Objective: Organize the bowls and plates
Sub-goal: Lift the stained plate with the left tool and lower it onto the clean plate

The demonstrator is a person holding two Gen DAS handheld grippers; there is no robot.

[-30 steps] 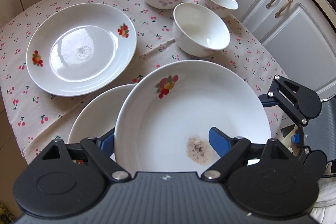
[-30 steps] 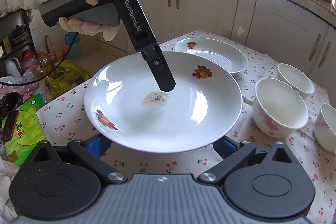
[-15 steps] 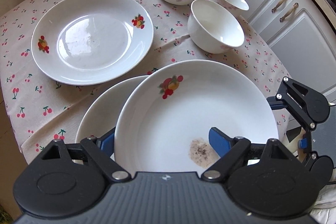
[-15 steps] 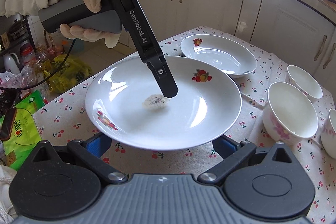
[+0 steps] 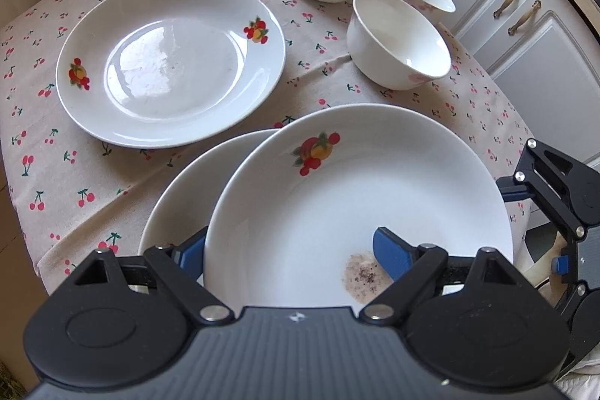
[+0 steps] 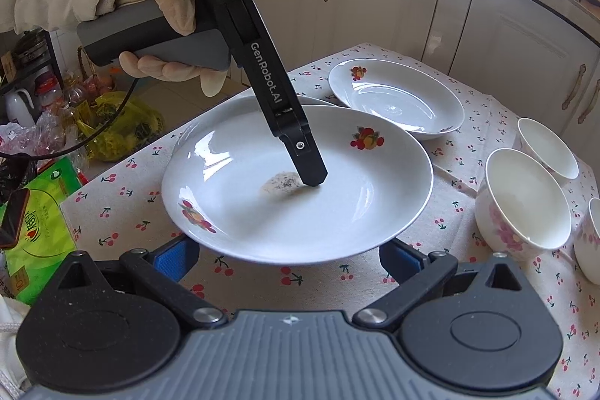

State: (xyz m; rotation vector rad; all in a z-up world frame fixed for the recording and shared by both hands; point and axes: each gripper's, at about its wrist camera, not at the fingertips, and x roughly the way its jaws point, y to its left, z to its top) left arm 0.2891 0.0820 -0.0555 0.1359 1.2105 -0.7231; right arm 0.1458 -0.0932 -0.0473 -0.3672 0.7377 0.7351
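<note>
While we held the left tongs (image 5: pixel 288 250) clamped on the near rim of a white fruit-print plate (image 5: pixel 360 197), one blue pad sat inside the dish beside a speckled smear (image 5: pixel 362 278) and the other lay beneath the rim. That plate hung above a second plate (image 5: pixel 187 197), overlapping it, though we could not tell whether the two touched. From the right wrist view our right tongs (image 6: pixel 288 259) stood wide, their pads apart on either side of the held plate's near edge, below the rim and gripping nothing. Our gloved left hand (image 6: pixel 165 14) gripped the grey handle up high. Farther across the cherry-print cloth of the tabletop (image 5: pixel 93 182) lay a third plate (image 5: pixel 168 62), flat and on its own. To its right stood three white bowls (image 5: pixel 399 42), close together near the far edge. Beyond them ran pale cabinet doors (image 5: pixel 543 44) with brass handles.
</note>
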